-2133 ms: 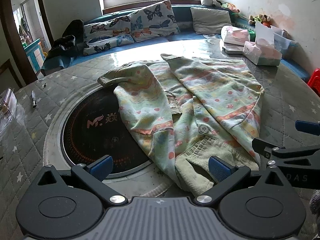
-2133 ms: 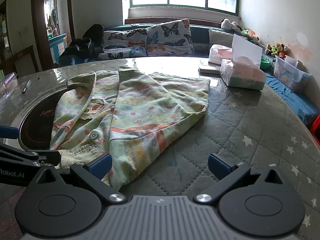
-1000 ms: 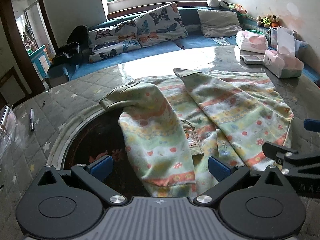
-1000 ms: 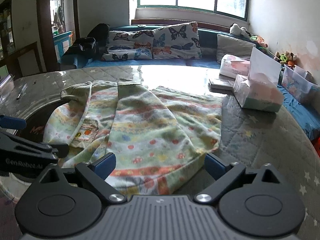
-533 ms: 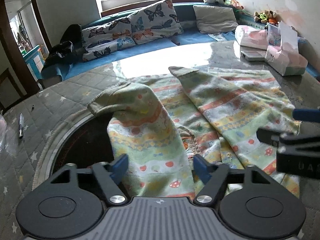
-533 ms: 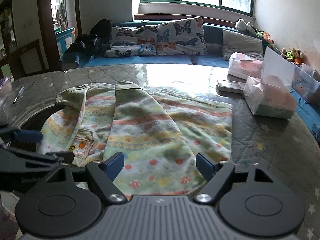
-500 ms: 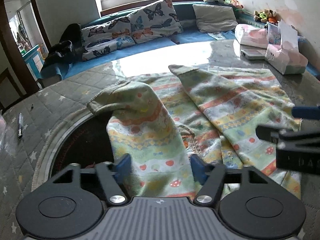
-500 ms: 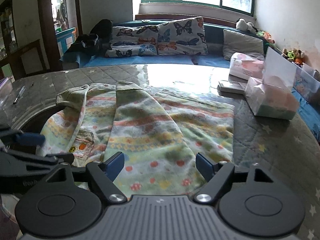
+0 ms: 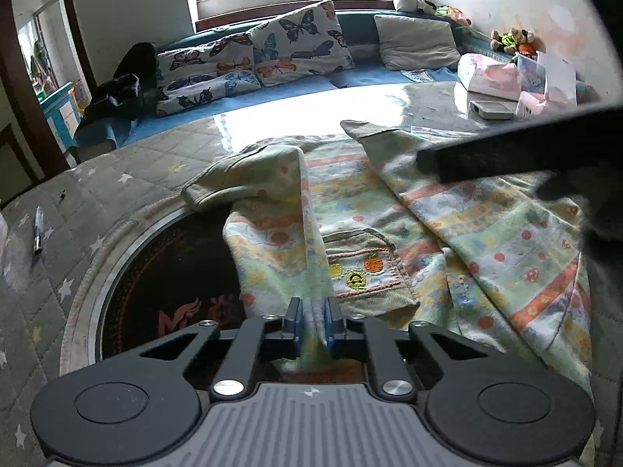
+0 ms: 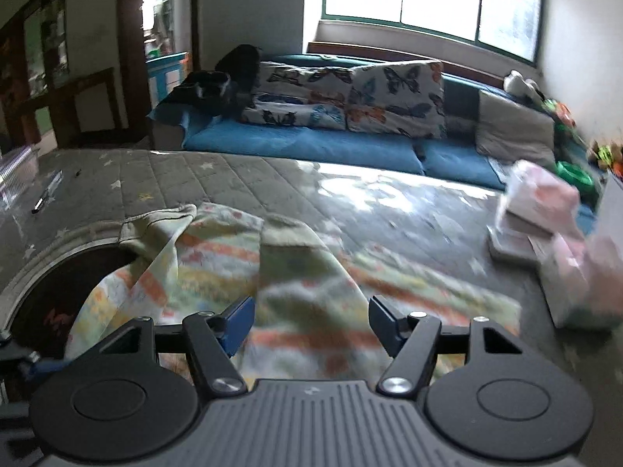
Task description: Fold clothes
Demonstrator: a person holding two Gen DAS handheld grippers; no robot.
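Observation:
A pale green child's jacket [image 9: 447,210] with striped fruit print and a small embroidered pocket lies spread on the round quilted table [image 9: 117,179]. My left gripper [image 9: 312,325] is shut on the jacket's near hem by the left front panel. My right gripper [image 10: 311,323] is open, its jaws wide above the jacket's near edge [image 10: 303,292]; that view is blurred. A dark finger of the right gripper [image 9: 506,151] crosses the upper right of the left wrist view.
A dark round inset plate [image 9: 167,272] sits in the table under the jacket's left side. A pen [image 9: 37,229] lies at the far left. Tissue packs and a box [image 10: 553,233] stand at the right. A cushioned bench [image 9: 292,50] runs behind.
My left gripper closed from half open onto the jacket's hem. My right gripper moved forward and left over the jacket, staying open.

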